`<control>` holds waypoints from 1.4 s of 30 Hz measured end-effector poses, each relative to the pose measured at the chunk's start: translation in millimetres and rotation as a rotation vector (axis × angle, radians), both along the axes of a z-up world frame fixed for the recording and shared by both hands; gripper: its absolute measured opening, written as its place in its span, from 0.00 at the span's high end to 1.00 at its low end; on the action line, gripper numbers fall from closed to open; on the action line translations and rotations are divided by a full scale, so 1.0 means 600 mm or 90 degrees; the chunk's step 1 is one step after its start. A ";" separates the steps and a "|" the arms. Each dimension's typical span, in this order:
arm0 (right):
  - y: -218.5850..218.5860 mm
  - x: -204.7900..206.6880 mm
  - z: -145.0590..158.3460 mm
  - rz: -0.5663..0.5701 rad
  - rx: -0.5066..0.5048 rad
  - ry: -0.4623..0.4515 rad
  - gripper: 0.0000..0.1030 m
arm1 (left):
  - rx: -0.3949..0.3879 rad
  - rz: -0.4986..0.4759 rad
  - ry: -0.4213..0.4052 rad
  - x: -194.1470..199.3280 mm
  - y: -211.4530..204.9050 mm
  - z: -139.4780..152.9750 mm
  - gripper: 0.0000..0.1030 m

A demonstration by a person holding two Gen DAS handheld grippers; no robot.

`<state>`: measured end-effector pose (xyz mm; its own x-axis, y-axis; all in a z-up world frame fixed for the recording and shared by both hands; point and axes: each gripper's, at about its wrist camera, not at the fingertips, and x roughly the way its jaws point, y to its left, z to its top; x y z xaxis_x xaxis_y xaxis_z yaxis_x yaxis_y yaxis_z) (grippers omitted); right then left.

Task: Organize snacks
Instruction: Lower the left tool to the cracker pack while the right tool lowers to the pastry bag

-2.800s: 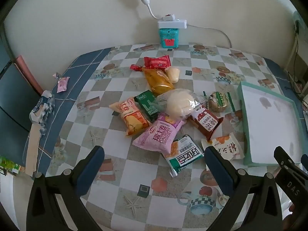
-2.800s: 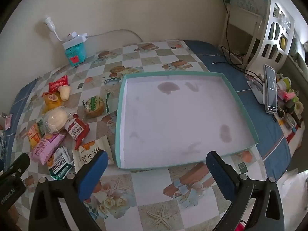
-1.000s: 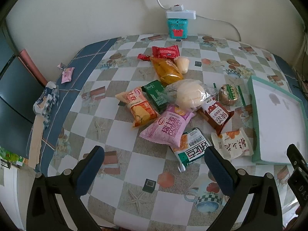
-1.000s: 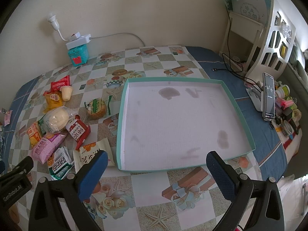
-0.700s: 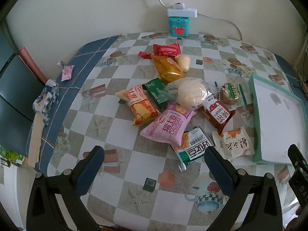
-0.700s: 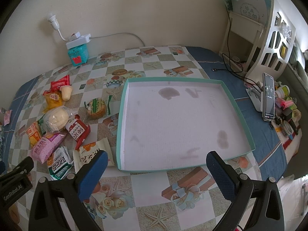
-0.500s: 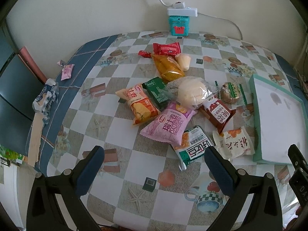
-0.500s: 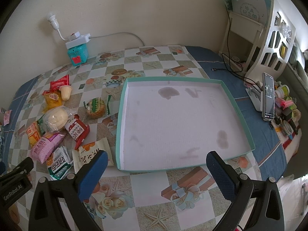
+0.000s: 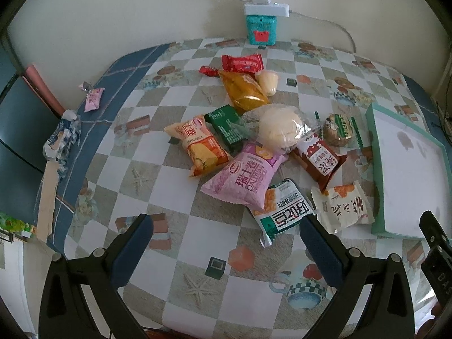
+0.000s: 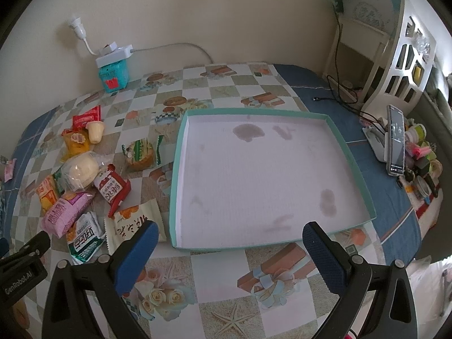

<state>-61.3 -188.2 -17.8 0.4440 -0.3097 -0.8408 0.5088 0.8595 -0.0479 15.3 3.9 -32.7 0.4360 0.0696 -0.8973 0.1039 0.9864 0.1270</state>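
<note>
— Where are my grippers?
— My left gripper (image 9: 226, 243) hovers wide open and empty above the table (image 9: 180, 254); the snack pile (image 9: 254, 152) lies ahead of its fingers.
— And right?
— My right gripper (image 10: 227, 243) gapes empty, with the teal tray (image 10: 175, 186) just beyond.

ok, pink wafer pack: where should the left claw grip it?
Probably the near crimped end of the pink wafer pack, approached from the front. It lies flat and puffy, its far end is tucked under the bun, and the left claw is open.
</note>
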 end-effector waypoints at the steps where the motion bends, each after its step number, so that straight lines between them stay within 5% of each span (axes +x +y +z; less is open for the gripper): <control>1: 0.001 0.003 -0.002 0.003 0.002 0.002 0.00 | -0.003 0.005 0.007 0.004 0.001 -0.004 0.00; 16: 0.051 0.083 -0.060 0.122 0.007 0.061 0.00 | -0.082 0.049 0.147 0.082 -0.023 -0.077 0.00; 23: 0.046 0.103 -0.085 0.127 0.021 0.089 0.00 | -0.078 0.045 0.185 0.104 -0.052 -0.111 0.00; 25: 0.043 0.105 -0.088 0.127 0.025 0.091 0.00 | -0.081 0.045 0.195 0.106 -0.056 -0.118 0.03; 27: 0.042 0.107 -0.090 0.128 0.026 0.093 0.00 | -0.095 0.045 0.207 0.105 -0.057 -0.124 0.18; 30: 0.043 0.110 -0.093 0.129 0.029 0.096 0.00 | -0.108 0.046 0.214 0.102 -0.059 -0.131 0.28; 42: 0.067 0.118 -0.099 0.171 0.046 0.092 0.01 | -0.125 0.088 0.208 0.087 0.005 -0.146 0.31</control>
